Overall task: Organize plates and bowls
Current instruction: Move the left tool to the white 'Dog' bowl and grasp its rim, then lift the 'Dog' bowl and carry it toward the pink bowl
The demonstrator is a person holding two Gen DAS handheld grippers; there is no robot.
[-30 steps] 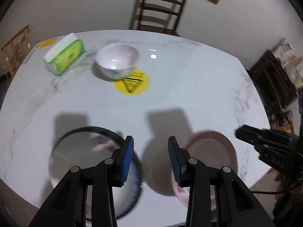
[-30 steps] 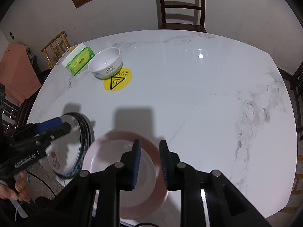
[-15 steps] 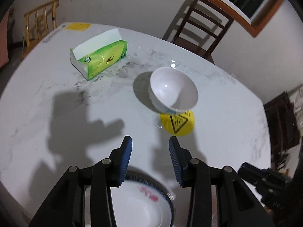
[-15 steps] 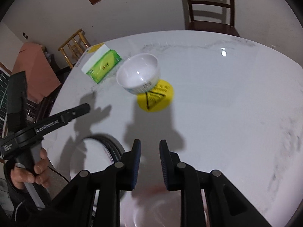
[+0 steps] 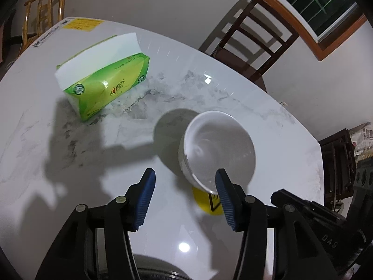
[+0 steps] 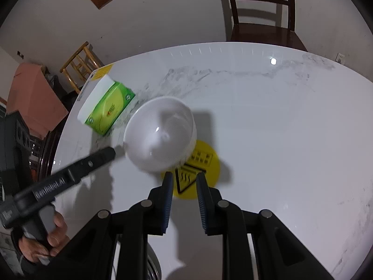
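Observation:
A white bowl stands on the marble table, partly over a yellow round sticker. My left gripper hovers at the bowl's near side with its jaws opening. Its right finger overlaps the near rim, and no pad presses on the bowl. In the right wrist view one of the left gripper's fingers ends just left of the bowl. My right gripper hangs over the sticker, just short of the bowl, with a narrow bare gap between its pads. A dark plate rim peeks in at the bottom edge.
A green and white tissue box lies left of the bowl. A dark wooden chair stands behind the table and a light wooden chair at the far left. A hand holds the left gripper's handle.
Both grippers have moved forward from over the two plates toward the bowl, which now looms close. The left jaws have spread wider. The plates have slid out of view below.

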